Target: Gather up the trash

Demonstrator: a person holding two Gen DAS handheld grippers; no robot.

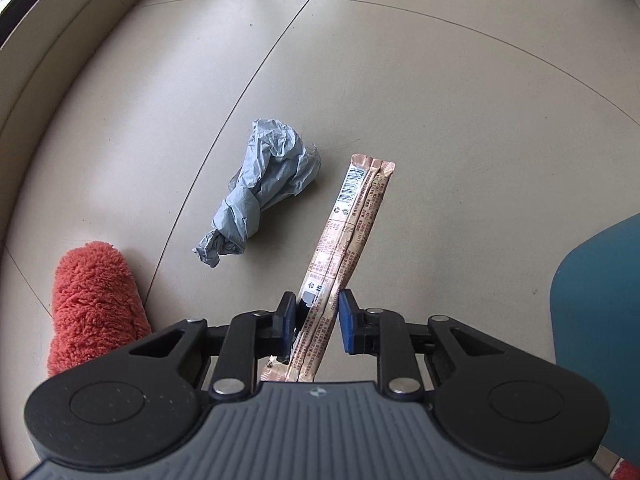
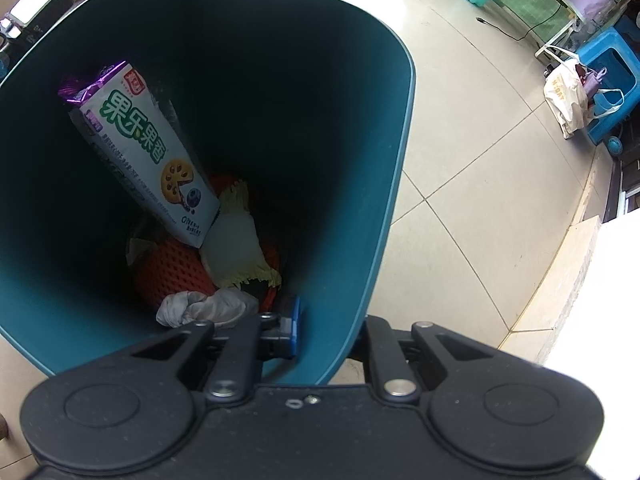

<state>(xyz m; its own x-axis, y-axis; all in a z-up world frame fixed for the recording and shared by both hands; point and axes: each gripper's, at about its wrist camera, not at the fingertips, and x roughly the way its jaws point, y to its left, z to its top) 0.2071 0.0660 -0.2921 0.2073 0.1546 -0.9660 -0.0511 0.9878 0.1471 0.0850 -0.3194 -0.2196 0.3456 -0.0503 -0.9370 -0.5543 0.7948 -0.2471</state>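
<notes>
My left gripper (image 1: 316,322) is shut on a long brown snack wrapper (image 1: 352,216) and holds it above the tiled floor. A crumpled grey-blue paper (image 1: 264,196) lies on the floor just left of the wrapper. My right gripper (image 2: 328,332) is shut on the rim of a teal trash bin (image 2: 384,208); one finger is inside, the other is hidden outside the wall. Inside the bin lie a white and green biscuit packet (image 2: 152,148), an orange foam net (image 2: 176,272), a yellow-edged wrapper (image 2: 236,248) and a white crumpled tissue (image 2: 208,308).
A red fluffy slipper (image 1: 92,300) is at the lower left of the left wrist view, and the teal bin's edge (image 1: 600,320) at its right. A wall skirting (image 1: 60,48) curves along the left. A blue stool (image 2: 608,76) with a white bag (image 2: 568,96) stands far right.
</notes>
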